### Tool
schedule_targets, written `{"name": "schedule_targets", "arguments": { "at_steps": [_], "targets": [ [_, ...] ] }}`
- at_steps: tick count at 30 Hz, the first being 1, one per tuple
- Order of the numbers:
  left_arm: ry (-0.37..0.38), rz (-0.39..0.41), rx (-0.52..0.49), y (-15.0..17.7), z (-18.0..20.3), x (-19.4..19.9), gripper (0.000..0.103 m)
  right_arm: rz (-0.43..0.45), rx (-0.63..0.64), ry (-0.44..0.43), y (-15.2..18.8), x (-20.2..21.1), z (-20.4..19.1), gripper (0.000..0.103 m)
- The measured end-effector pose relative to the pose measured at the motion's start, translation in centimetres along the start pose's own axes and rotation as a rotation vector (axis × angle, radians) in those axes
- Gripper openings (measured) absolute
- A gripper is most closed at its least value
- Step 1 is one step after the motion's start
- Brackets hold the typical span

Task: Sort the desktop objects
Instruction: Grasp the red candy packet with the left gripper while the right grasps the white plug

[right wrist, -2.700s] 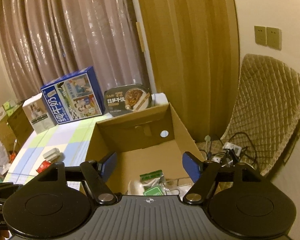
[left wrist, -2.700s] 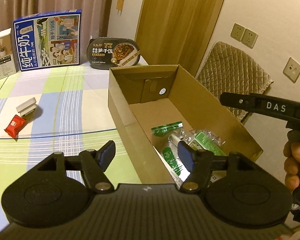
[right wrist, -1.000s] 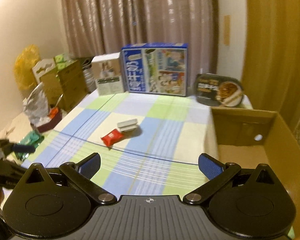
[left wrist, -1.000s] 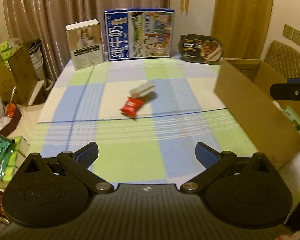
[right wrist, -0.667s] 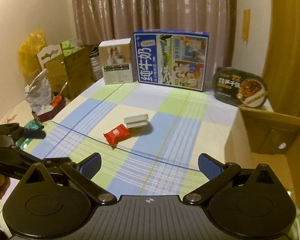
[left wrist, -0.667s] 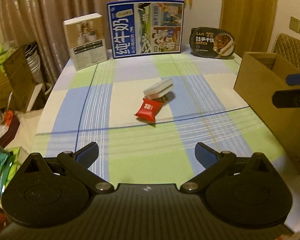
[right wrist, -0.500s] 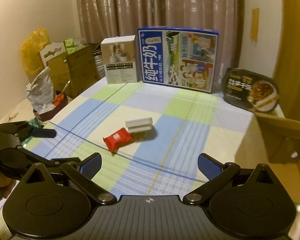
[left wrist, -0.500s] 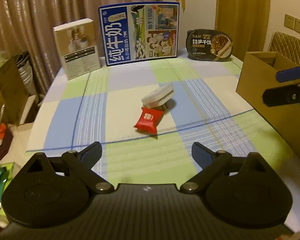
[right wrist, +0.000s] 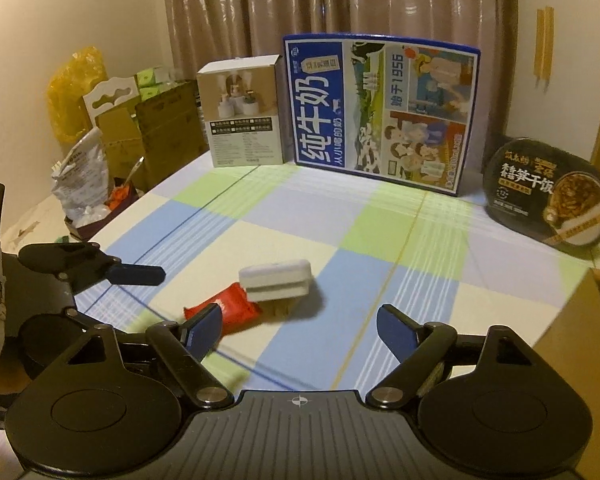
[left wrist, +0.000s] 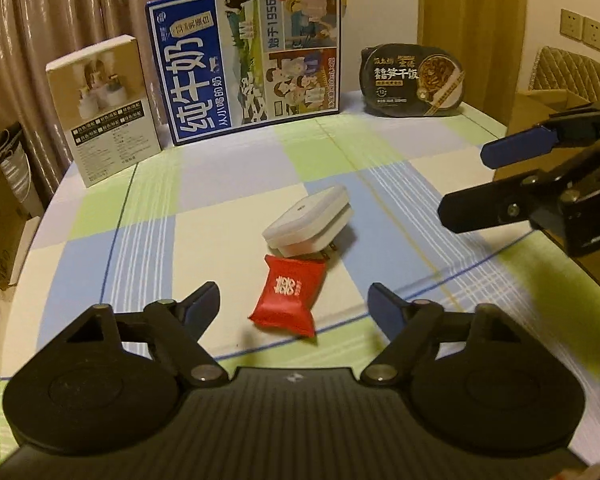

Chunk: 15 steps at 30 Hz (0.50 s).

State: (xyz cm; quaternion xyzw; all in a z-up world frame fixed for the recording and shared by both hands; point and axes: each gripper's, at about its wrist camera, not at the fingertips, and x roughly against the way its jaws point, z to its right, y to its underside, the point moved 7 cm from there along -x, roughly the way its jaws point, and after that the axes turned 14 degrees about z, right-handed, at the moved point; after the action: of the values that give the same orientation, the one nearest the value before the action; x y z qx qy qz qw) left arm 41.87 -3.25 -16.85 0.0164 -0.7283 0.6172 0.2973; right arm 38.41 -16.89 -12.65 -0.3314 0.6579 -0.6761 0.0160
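A red snack packet (left wrist: 288, 297) lies on the checked tablecloth, touching a white plug adapter (left wrist: 307, 221) just behind it. My left gripper (left wrist: 294, 308) is open and empty, low over the cloth, with the packet between its fingertips. My right gripper (right wrist: 300, 330) is open and empty, just in front of the adapter (right wrist: 276, 275) and the packet (right wrist: 230, 305). Its fingers (left wrist: 518, 147) show at the right of the left wrist view. The left gripper's fingers (right wrist: 134, 274) show at the left of the right wrist view.
A blue milk carton box (left wrist: 246, 62), a small beige box (left wrist: 106, 104) and a black rice-meal tub (left wrist: 412, 80) stand along the table's far edge. A cardboard box (right wrist: 580, 360) stands at the right edge. Bags and boxes (right wrist: 112, 136) sit beyond the left side.
Both grippers swung from the cardboard box to the table's middle and moved closer to the red packet and the adapter. Both stayed open.
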Motion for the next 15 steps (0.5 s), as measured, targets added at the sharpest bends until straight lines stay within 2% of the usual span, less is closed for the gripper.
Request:
{"name": "schedule_targets", "arguments": {
  "at_steps": [6, 11, 13, 15],
  "targets": [
    [0.009, -0.003, -0.02, 0.0, -0.5, -2.2, 0.073, -0.007, 0.031, -0.034, 0.2, -2.0, 0.2, 0.082],
    [0.012, -0.032, -0.028, 0.8, -0.9, -3.7, 0.063, -0.015, 0.032, -0.053, 0.6, -3.9, 0.3, 0.078],
    [0.012, -0.036, -0.021, 1.0, -1.1, -3.9, 0.054, -0.019, 0.035, -0.062, 0.9, -4.6, 0.2, 0.077],
    [0.017, -0.041, -0.002, 1.2, -1.3, -4.3, 0.051, -0.024, 0.034, -0.071, 1.1, -5.2, 0.0, 0.077]
  ]
}}
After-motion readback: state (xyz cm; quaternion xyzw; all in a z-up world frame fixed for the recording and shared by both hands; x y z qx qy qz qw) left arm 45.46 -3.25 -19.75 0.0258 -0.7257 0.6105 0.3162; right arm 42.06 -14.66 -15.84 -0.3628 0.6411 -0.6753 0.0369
